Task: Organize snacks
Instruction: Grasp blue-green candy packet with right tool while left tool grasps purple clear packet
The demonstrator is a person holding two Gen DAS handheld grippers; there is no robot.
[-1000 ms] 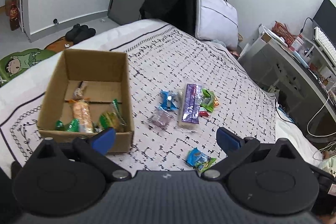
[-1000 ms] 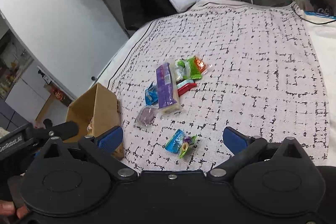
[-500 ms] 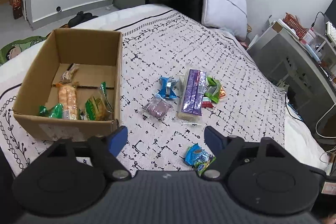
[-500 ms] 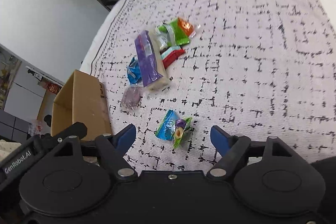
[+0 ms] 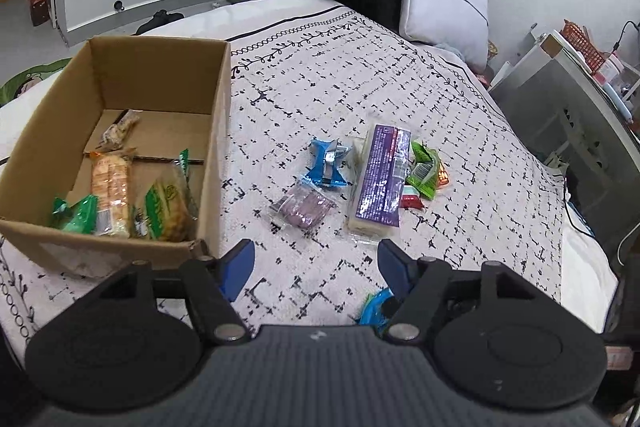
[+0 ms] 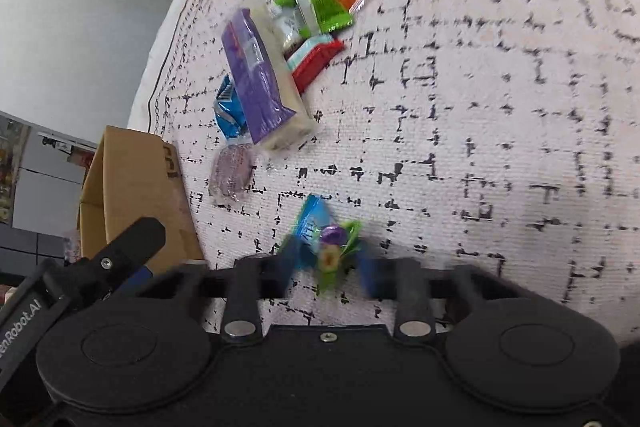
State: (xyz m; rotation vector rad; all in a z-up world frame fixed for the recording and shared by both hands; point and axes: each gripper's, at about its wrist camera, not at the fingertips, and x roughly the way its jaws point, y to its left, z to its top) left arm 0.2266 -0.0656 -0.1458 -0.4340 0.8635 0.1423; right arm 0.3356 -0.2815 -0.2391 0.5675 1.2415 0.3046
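Right wrist view: claw [image 6: 326, 263] closing on crinkly foil packet [image 6: 320, 227] on woven bedspread [image 6: 480, 107].

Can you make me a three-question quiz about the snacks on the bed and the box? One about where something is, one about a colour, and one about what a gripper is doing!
1. Where does the cardboard box stand in the left wrist view?
A. left of the loose snacks
B. on the pillow
C. on the floor

2. What colour is the label on the long pack?
A. yellow
B. purple
C. black

3. What is the right gripper doing?
A. standing wide open over bare blanket
B. pressing on the cardboard box
C. closed around the blue and green packet

Answers:
1 A, the box sits on the bed with the snack pile to its right.
2 B, its top face is purple.
3 C, its jaws have just been closing and the packet sits between them.
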